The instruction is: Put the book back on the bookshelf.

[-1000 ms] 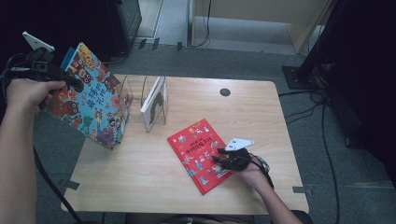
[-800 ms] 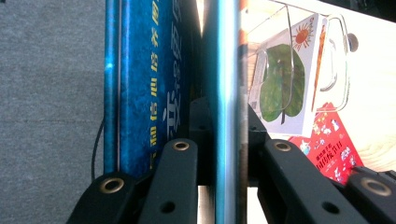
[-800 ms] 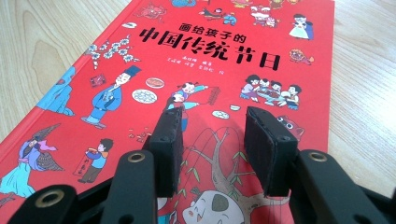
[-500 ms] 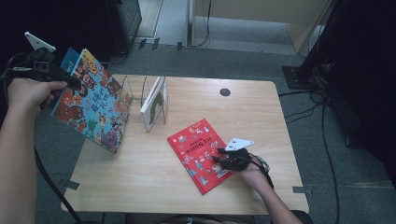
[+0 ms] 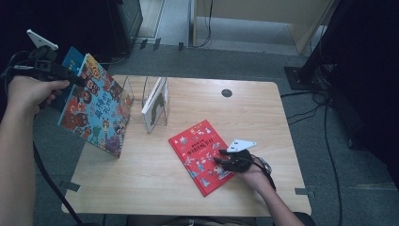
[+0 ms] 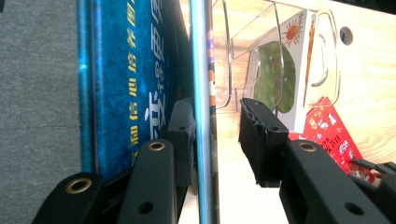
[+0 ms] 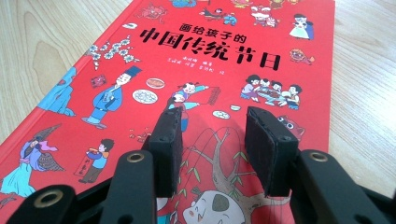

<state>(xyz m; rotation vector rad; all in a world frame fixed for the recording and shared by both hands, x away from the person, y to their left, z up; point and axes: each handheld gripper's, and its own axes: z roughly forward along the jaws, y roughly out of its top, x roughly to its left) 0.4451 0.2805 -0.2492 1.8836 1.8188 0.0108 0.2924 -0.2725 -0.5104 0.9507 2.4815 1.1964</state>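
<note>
High view: your left gripper (image 5: 75,81), jaws just eased apart about the blue book (image 5: 96,106) standing tilted left of the clear rack (image 5: 141,94), is releasing it, while your right gripper (image 5: 221,157) rests parted on the red book (image 5: 195,150), lying right of the rack and due for gripping next.
</note>
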